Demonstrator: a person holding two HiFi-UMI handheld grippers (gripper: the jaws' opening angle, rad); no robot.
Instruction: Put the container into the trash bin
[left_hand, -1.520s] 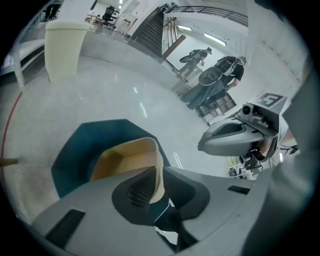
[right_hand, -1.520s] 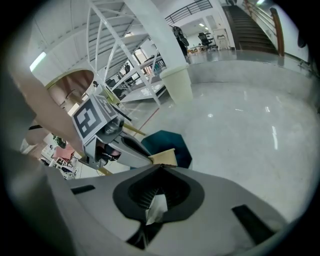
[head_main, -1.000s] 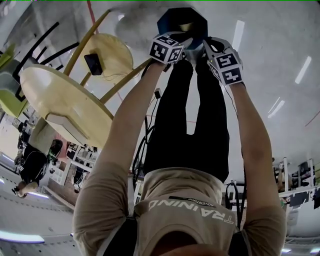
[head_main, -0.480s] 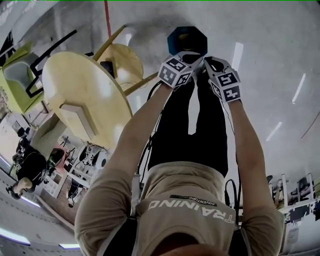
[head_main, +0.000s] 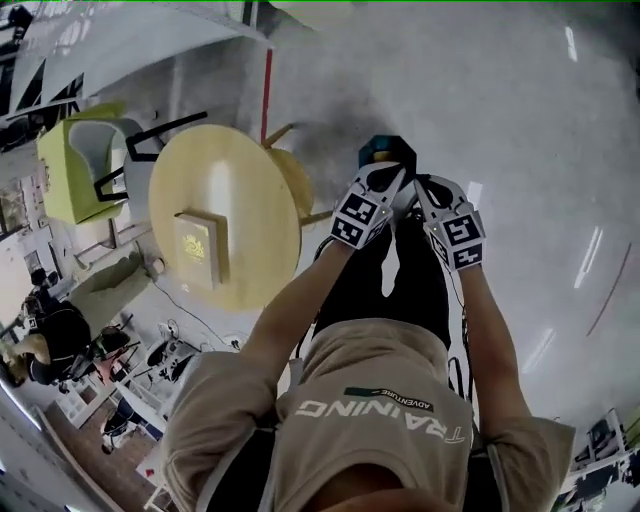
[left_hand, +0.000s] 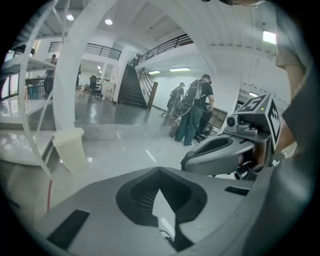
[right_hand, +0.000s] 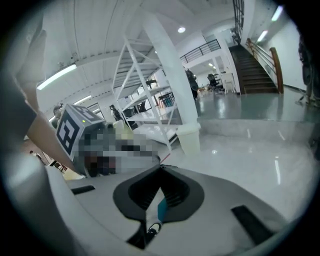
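Spreading underneath: a glossy grey floor (head_main: 520, 130) streaked with light, with a red stripe (head_main: 266, 95) at its far side.
Surface: a round yellow surface (head_main: 245, 170) lies left of the person's left arm in the head view, well apart from the trash bin. A smaller round top (head_main: 292, 185) shows behind its edge.
Person: a beige shirt (head_main: 370, 390) and dark trousers, with both arms stretched out over the legs.
Chair: a green chair (head_main: 70, 165) with a dark frame stands just past the surface.
Hall: the left gripper view shows a white pillar (left_hand: 75, 75), a staircase (left_hand: 129, 90) and a group of people (left_hand: 192, 112) standing far off.
Bin: the trash bin (head_main: 402, 150) is dark blue with an eight-sided mouth. It stands on the floor just beyond the gripper tips, and the two grippers cover its near rim in the head view.
Bucket: a cream bucket (left_hand: 70, 150) stands on the floor at the foot of the pillar.
Box: a flat tan box (head_main: 200, 248) lies on the surface.
Left: the left gripper (head_main: 392, 182) has its jaws pressed together with nothing between them.
Right: the right gripper (head_main: 418, 186) is just beside it, its jaws likewise together and empty.
Container: the container (head_main: 378, 155) is a small pale patch inside the trash bin's mouth, too small to make out further.
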